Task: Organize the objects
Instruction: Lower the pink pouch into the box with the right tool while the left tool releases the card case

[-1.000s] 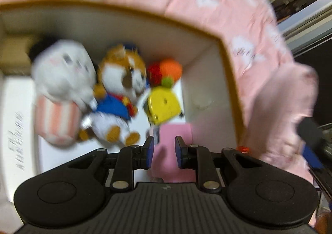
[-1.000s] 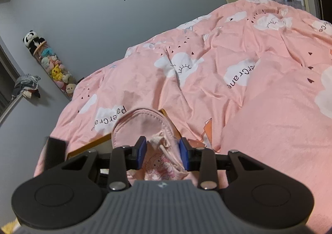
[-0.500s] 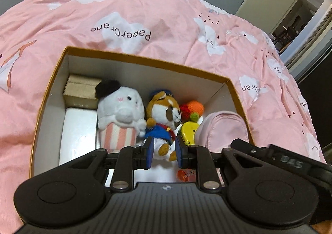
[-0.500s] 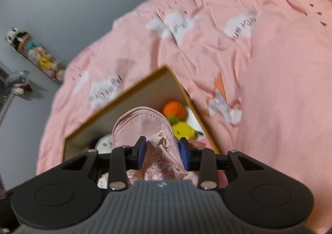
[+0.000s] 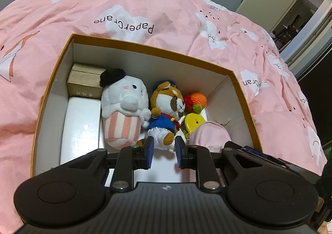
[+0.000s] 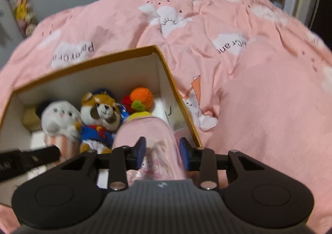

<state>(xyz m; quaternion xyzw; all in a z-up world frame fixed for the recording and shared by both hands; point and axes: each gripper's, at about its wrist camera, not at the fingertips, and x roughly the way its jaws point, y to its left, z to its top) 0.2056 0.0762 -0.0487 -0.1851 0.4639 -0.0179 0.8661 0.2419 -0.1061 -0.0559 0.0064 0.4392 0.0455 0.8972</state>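
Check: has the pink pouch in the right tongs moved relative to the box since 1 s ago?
Yes. The pink pouch has come down from above the bedspread into the box, right-hand end, beside the yellow toy.

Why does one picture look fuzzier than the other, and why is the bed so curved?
Right wrist view: soft all over, likely motion blur; the plush toys are smeared. Left wrist view: crisp, with lamp glare on the white case. Both: the fisheye lens bows the box and bedspread.

The right gripper (image 6: pixel 162 156) has a pink pouch (image 6: pixel 145 132) between its fingers (image 6: pixel 140 151), seemingly loose, inside the box (image 6: pixel 166 68) on the bed (image 6: pixel 259 88), right of the fox plush (image 6: pixel 99 113).
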